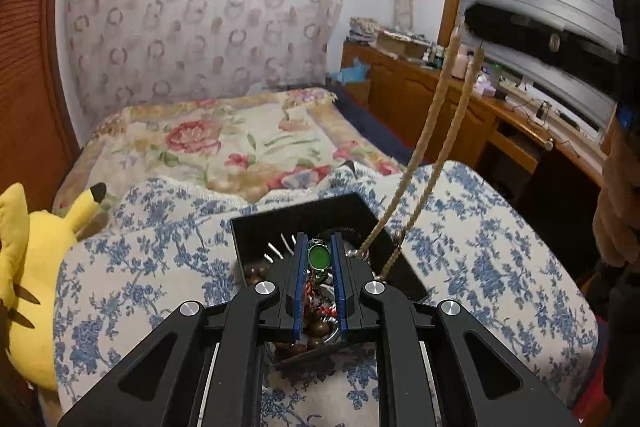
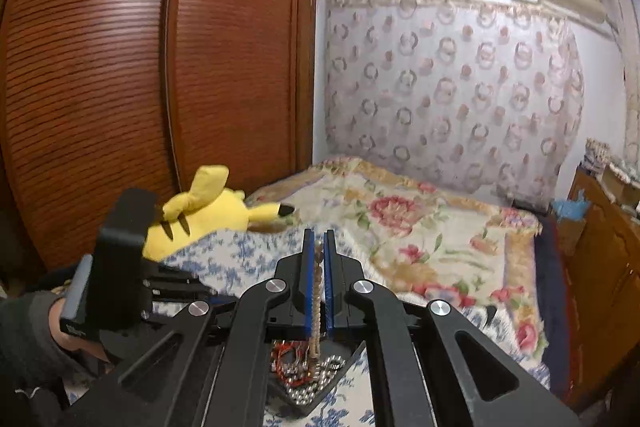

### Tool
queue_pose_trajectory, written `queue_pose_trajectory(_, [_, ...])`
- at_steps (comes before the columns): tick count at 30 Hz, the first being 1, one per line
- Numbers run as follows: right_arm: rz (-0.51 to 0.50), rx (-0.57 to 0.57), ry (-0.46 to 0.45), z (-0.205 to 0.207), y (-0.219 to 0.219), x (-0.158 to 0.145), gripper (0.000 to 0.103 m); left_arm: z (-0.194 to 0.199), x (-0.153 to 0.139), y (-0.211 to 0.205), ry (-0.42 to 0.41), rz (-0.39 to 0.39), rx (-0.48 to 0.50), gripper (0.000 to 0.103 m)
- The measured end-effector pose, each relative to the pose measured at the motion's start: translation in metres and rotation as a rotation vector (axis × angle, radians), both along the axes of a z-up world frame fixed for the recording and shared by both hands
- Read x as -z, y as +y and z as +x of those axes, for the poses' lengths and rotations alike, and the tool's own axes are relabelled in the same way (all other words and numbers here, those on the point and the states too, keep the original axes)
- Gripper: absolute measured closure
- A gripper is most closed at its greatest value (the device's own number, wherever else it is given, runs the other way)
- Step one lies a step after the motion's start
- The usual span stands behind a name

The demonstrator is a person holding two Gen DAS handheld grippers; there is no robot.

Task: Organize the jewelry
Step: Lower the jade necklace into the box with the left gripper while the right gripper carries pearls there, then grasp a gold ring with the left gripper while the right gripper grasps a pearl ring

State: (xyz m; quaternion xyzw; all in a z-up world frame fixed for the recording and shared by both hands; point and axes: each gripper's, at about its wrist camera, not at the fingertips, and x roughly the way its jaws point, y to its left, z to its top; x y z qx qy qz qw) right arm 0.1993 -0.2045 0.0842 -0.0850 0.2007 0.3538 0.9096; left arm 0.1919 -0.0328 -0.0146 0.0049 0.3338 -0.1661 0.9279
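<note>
Blue-flowered bedding (image 1: 500,247) carries a black tray (image 1: 256,227) heaped with wooden, silver and red jewelry. Above the tray, the right gripper (image 2: 319,247) pinches a tan beaded necklace (image 1: 436,115); the left gripper (image 1: 319,251) clamps a green-faced watch (image 1: 319,257).

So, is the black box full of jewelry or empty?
Not empty. The black box holds brown wooden beads, a green pendant and silver beads; how full it is, I cannot tell.
</note>
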Motion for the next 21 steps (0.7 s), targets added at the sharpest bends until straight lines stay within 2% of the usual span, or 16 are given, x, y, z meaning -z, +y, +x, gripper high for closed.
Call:
queue_pose_trajectory(6, [-0.039, 0.012, 0.105, 0.013, 0.009, 0.042, 0.097, 0.001, 0.010, 0.002, 0.021, 0.005, -0.012, 0.092])
queue_pose_trajectory(8, [-0.055, 0.013, 0.108, 0.013, 0.012, 0.048, 0.097, -0.002, 0.010, 0.003, 0.018, 0.011, -0.015, 0.085])
queue_pose_trajectory(10, [-0.054, 0.018, 0.124, 0.012, 0.013, 0.052, 0.090, -0.007, 0.010, 0.004, 0.012, 0.014, -0.017, 0.078])
queue_pose_trajectory(12, [-0.056, 0.028, 0.123, 0.010, 0.011, 0.054, 0.086, -0.011, 0.009, 0.005, 0.012, 0.012, -0.021, 0.076])
queue_pose_trajectory(18, [-0.050, 0.060, 0.134, -0.013, -0.008, 0.062, 0.085, -0.032, 0.010, 0.009, 0.004, 0.022, -0.028, 0.065])
queue_pose_trajectory(21, [-0.064, 0.086, 0.151, -0.036, -0.018, 0.076, 0.084, -0.046, 0.014, 0.010, 0.011, 0.026, -0.026, 0.061])
